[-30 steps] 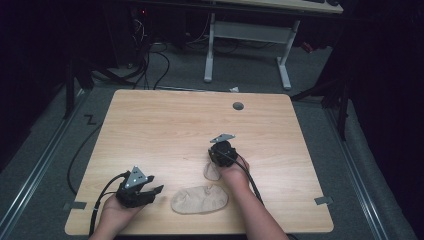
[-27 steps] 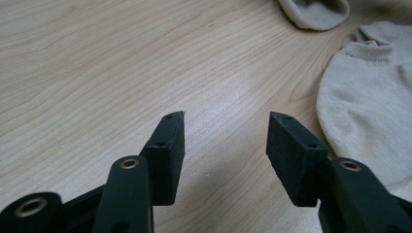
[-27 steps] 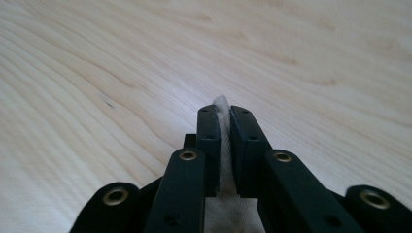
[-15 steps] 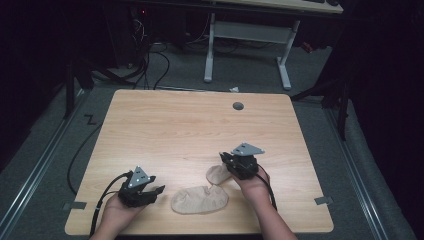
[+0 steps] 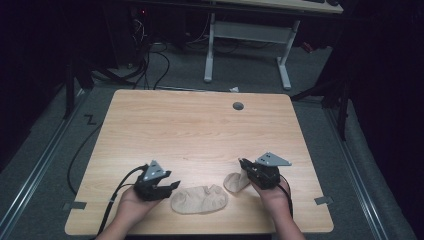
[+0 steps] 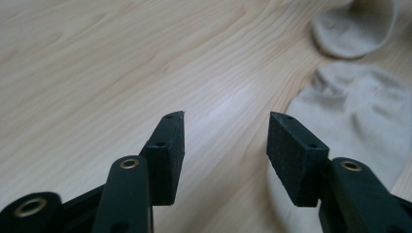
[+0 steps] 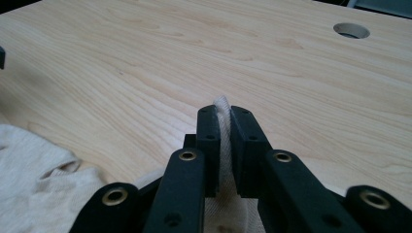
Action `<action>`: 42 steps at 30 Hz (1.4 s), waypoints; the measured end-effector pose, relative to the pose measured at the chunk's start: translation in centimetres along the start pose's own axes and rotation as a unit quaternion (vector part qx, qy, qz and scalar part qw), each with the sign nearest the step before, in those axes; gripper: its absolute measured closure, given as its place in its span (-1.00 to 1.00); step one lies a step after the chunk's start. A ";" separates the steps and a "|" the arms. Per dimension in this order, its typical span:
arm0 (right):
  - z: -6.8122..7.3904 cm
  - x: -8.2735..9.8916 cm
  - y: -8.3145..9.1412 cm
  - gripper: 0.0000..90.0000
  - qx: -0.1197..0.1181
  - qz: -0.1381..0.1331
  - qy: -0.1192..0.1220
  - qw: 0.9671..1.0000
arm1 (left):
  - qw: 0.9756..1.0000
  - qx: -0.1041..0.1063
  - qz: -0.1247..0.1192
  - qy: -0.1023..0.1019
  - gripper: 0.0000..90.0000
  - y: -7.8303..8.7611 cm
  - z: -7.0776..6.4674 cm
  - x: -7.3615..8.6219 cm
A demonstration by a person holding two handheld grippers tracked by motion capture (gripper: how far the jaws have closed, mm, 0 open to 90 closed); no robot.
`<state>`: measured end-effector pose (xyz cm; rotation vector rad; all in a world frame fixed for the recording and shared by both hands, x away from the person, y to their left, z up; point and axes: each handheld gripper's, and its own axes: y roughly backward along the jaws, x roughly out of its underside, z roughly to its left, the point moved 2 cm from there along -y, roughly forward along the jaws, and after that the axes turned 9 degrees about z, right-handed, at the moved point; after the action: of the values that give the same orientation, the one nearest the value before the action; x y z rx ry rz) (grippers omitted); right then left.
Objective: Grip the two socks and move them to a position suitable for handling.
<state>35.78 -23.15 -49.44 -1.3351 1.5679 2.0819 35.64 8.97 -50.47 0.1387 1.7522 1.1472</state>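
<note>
Here, two beige socks sit at the near edge of the table (image 5: 200, 130). Your right gripper (image 7: 223, 124) is clamped on the small sock (image 5: 235, 182); the right gripper view shows a fold of fabric pinched between the jaws, and in the high view that sock trails from the jaws toward the table's middle. The big sock (image 5: 200, 200) lies flat between your hands, long axis running left to right, one end near the small sock. Your left gripper (image 6: 226, 133) has its jaws spread with nothing between them. It sits just beside the big sock's left end, pointing along it. So the left is the nearer hand for the flat sock: it lies straight ahead of those jaws, slightly to their right.
</note>
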 end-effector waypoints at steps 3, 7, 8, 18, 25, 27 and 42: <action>0.0 -0.2 -0.6 0.85 -0.002 0.001 -0.001 1.000 | 0.999 0.036 -0.003 0.000 0.12 -2.2 -1.2 -2.8; 0.0 -0.3 -0.8 0.85 -0.003 0.003 0.000 1.000 | 0.998 0.061 0.003 -0.018 0.24 -5.6 -3.8 -5.8; 0.0 -0.4 -0.8 0.85 -0.004 0.002 0.000 1.000 | 0.998 0.068 0.007 -0.018 0.28 -6.4 -4.3 -6.3; 0.1 -0.3 -0.6 0.85 -0.008 -0.010 -0.001 1.000 | 0.996 0.064 0.065 -0.021 0.41 -11.1 -6.7 -7.8; 0.2 -0.3 -0.5 0.85 -0.010 -0.018 -0.002 1.000 | 0.998 0.036 0.055 -0.022 0.95 -10.9 -6.4 -7.6; 0.2 -0.3 -0.4 0.84 -0.013 -0.021 -0.005 1.000 | 0.999 0.024 0.042 -0.009 0.95 -10.0 -5.4 -7.4; 1.1 -0.1 -2.9 0.74 -0.009 0.010 -0.005 1.000 | 0.996 -0.059 -0.007 0.065 0.95 -2.6 1.3 -1.7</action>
<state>37.10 -20.99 -51.29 -1.3171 1.5690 2.1169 38.53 7.47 -51.40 -0.0211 1.7893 1.2701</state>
